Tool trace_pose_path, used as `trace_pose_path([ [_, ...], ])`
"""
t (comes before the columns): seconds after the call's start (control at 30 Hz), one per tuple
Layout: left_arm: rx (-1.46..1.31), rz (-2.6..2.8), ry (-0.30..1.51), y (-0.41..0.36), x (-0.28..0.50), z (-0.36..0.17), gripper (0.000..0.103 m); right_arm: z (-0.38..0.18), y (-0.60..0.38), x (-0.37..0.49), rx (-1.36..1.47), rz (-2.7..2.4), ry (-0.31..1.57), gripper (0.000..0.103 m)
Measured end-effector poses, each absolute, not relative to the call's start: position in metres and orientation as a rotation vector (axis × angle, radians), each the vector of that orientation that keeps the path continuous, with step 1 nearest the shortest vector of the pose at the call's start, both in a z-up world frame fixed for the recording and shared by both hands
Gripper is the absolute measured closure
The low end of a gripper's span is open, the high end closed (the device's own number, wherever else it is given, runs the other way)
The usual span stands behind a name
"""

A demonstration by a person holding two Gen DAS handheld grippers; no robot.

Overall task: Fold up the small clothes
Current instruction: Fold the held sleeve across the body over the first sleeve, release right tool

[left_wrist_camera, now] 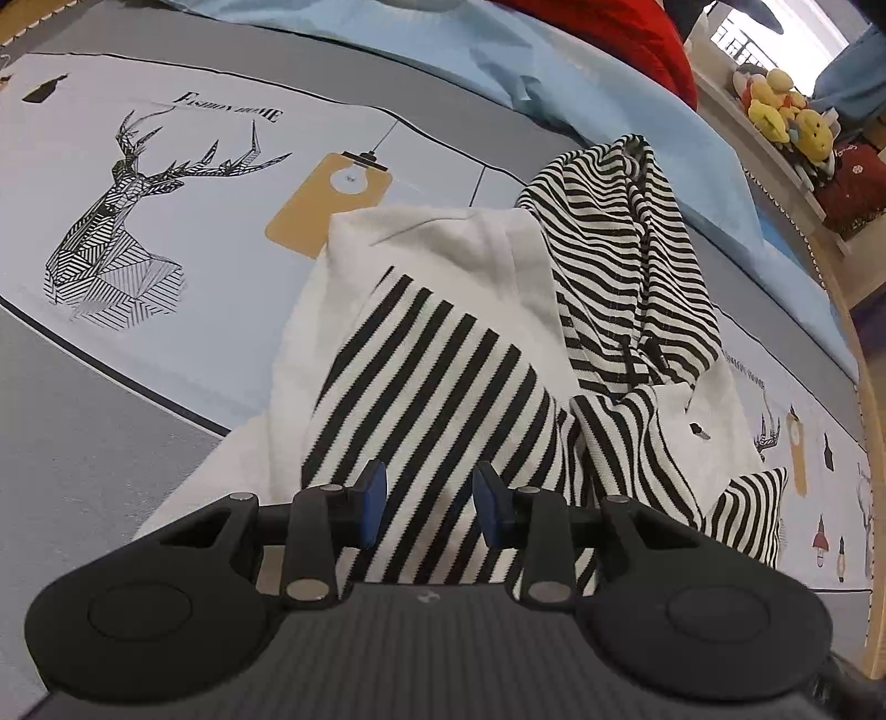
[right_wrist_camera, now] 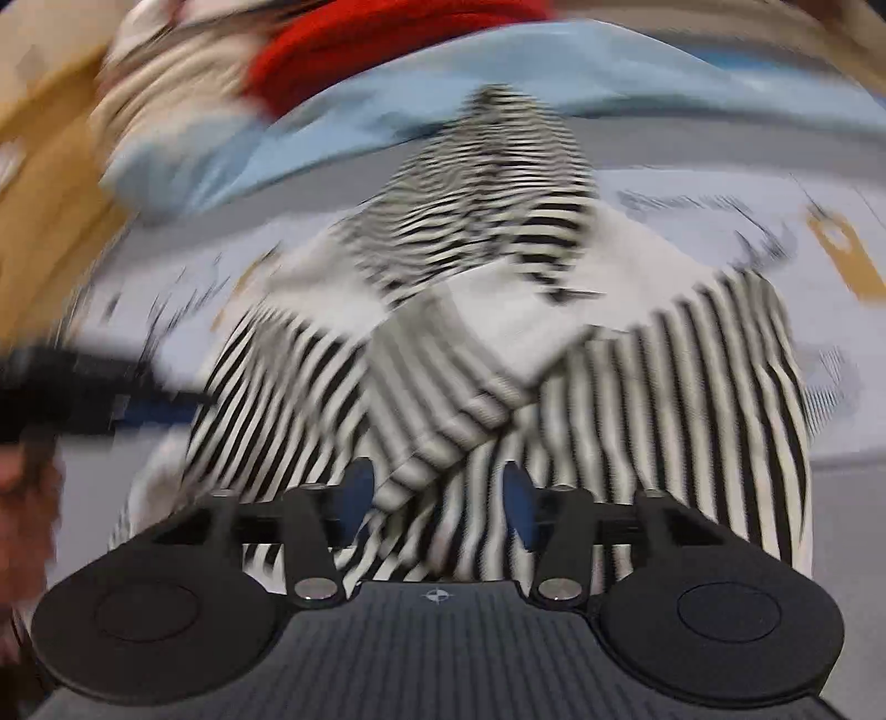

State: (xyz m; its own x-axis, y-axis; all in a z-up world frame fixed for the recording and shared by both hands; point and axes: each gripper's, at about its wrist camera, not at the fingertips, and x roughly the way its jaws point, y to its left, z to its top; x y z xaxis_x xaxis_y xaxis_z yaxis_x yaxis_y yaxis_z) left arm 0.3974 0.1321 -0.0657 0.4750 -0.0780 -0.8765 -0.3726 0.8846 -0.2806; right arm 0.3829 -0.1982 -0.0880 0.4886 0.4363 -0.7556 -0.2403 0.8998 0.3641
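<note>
A small black-and-white striped hooded top [left_wrist_camera: 443,354] with white panels lies spread on the bed. Its striped hood [left_wrist_camera: 620,249] points toward the pillows. My left gripper [left_wrist_camera: 429,498] hovers over the striped body near the hem, its blue pads apart with nothing pinched between them. In the right wrist view, which is blurred, my right gripper [right_wrist_camera: 437,495] stands open over the same top [right_wrist_camera: 664,387]. A folded striped sleeve [right_wrist_camera: 443,421] lies across the front just beyond its fingers. A dark blurred shape at the left edge looks like the left gripper [right_wrist_camera: 83,387].
The bed cover [left_wrist_camera: 166,221] is grey and pale, printed with a deer and lamps. A light blue blanket [left_wrist_camera: 498,72] and a red cloth [left_wrist_camera: 609,39] lie at the head. Plush toys [left_wrist_camera: 781,116] sit on a shelf past the bed's right edge.
</note>
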Motion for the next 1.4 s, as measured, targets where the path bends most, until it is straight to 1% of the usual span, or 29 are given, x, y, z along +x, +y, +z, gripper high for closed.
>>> trace_pose_path([
  [0.17,-0.476,0.198,1.072,0.132,0.4,-0.067,0.065,-0.118,-0.223,0.4,0.555,0.316,1.056,0.049],
  [0.23,-0.481,0.206,1.068,0.135,0.399,-0.067,0.065,-0.124,-0.216,0.402,0.594,0.315,1.058,0.052],
  [0.27,-0.483,0.211,1.066,0.137,0.399,-0.066,0.065,-0.125,-0.212,0.402,0.596,0.317,1.05,0.055],
  [0.3,-0.486,0.215,1.065,0.138,0.399,-0.066,0.065,-0.125,-0.208,0.401,0.594,0.319,1.039,0.067],
  [0.33,-0.49,0.218,1.063,0.14,0.399,-0.065,0.065,-0.125,-0.205,0.399,0.59,0.322,1.028,0.074],
  [0.37,-0.494,0.221,1.059,0.142,0.399,-0.064,0.065,-0.123,-0.202,0.397,0.581,0.324,1.014,0.09],
  [0.4,-0.496,0.223,1.057,0.144,0.399,-0.063,0.065,-0.12,-0.199,0.395,0.564,0.316,0.993,0.103],
  [0.57,-0.505,0.232,1.049,0.152,0.397,-0.06,0.065,-0.106,-0.193,0.394,0.522,0.323,0.894,0.103],
  [0.63,-0.505,0.234,1.048,0.154,0.397,-0.059,0.065,-0.104,-0.191,0.396,0.512,0.339,0.888,0.103],
  [0.7,-0.509,0.235,1.047,0.156,0.396,-0.059,0.065,-0.104,-0.189,0.397,0.476,0.306,0.921,0.103],
  [0.73,-0.511,0.236,1.046,0.157,0.396,-0.059,0.065,-0.107,-0.188,0.399,0.468,0.273,0.946,0.099],
  [0.8,-0.513,0.236,1.046,0.158,0.395,-0.058,0.065,-0.114,-0.192,0.402,0.49,0.233,0.986,0.098],
  [0.83,-0.515,0.236,1.046,0.159,0.395,-0.058,0.065,-0.118,-0.193,0.403,0.501,0.227,1.008,0.094],
  [0.87,-0.517,0.235,1.045,0.159,0.395,-0.058,0.065,-0.123,-0.194,0.404,0.515,0.225,1.027,0.084],
  [0.9,-0.517,0.235,1.045,0.159,0.395,-0.058,0.065,-0.127,-0.195,0.404,0.531,0.221,1.041,0.077],
  [1.1,-0.522,0.24,1.042,0.163,0.394,-0.057,0.065,-0.133,-0.193,0.404,0.538,0.216,1.048,0.075],
  [1.23,-0.523,0.244,1.04,0.166,0.393,-0.056,0.065,-0.131,-0.19,0.404,0.531,0.217,1.041,0.075],
  [1.27,-0.525,0.245,1.039,0.166,0.393,-0.056,0.065,-0.13,-0.189,0.404,0.524,0.228,1.033,0.077],
  [1.3,-0.527,0.245,1.038,0.167,0.393,-0.056,0.065,-0.129,-0.187,0.404,0.516,0.244,1.02,0.094],
  [1.33,-0.529,0.245,1.036,0.168,0.393,-0.055,0.065,-0.126,-0.185,0.403,0.507,0.257,1.001,0.099],
  [1.4,-0.555,0.248,1.019,0.173,0.393,-0.053,0.065,-0.111,-0.175,0.397,0.446,0.329,0.908,0.099],
])
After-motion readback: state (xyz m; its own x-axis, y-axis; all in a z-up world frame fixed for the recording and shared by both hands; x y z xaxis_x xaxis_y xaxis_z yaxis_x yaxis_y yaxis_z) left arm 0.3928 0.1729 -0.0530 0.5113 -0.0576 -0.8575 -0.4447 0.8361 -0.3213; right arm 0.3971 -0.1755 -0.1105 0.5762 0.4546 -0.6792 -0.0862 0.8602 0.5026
